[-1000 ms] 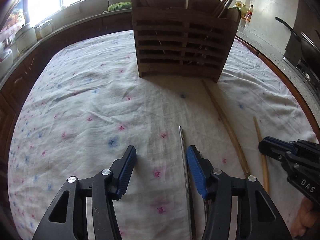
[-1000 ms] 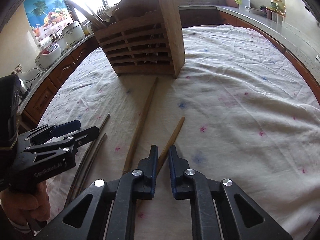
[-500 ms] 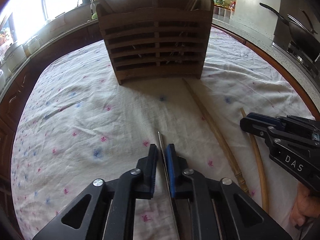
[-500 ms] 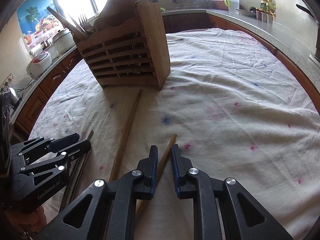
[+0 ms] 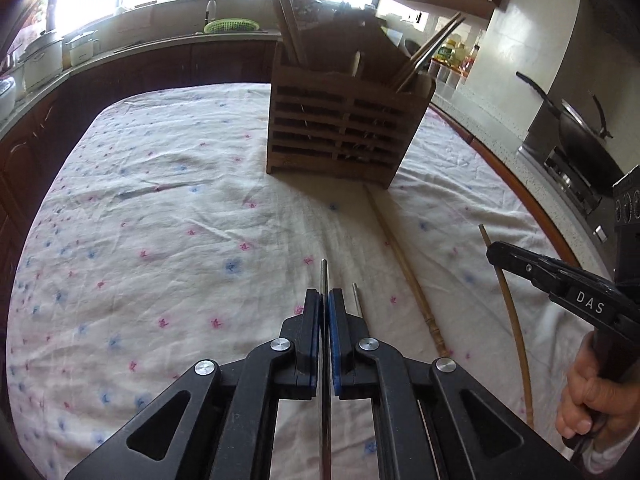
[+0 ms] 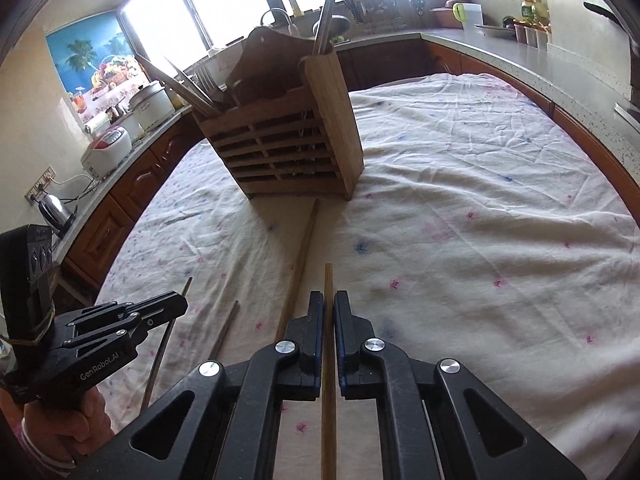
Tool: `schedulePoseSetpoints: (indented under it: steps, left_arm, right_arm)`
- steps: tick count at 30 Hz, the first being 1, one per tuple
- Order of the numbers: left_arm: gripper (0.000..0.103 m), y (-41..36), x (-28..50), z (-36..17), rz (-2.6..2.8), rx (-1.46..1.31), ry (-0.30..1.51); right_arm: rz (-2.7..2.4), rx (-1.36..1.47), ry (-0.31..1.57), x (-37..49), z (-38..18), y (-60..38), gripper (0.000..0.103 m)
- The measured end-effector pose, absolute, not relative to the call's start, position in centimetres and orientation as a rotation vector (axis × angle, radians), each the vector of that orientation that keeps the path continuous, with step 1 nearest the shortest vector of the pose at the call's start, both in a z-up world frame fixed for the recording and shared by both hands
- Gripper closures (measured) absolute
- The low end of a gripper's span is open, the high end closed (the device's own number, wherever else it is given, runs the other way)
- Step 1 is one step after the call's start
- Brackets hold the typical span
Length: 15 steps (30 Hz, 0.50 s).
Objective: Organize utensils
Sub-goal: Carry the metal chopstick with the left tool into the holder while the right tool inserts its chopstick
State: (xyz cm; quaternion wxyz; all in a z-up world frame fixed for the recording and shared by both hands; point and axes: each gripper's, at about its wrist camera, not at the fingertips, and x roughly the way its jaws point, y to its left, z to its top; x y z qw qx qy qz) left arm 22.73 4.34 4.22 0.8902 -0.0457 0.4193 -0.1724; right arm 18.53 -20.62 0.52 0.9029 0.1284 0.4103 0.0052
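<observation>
Through your left wrist camera, the left gripper (image 5: 324,300) has its blue-padded jaws clamped on a thin, smooth metal chopstick (image 5: 323,276) whose tip juts just past them. A second metal chopstick (image 5: 356,300) lies just right of the jaws on the crumpled floral cloth (image 5: 160,208). Ahead stands the slatted wooden holder (image 5: 344,132).

Through your right wrist camera, the right gripper (image 6: 329,304) has its jaws pinched on a straight, matte bamboo chopstick (image 6: 329,280). A longer wooden stick (image 6: 302,256) lies just left of the jaws, its far end reaching to the holder's (image 6: 288,148) base.
</observation>
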Motion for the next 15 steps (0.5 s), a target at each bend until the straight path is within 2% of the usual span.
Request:
schedulePoseSetpoints:
  steps: [15]
  left_arm:
    - [0.100, 10.5, 13.6, 13.6, -0.421, -0.243, 0.623]
  right_arm:
    - [0.069, 0.258, 0.576, 13.1, 11.7, -19.7, 0.098]
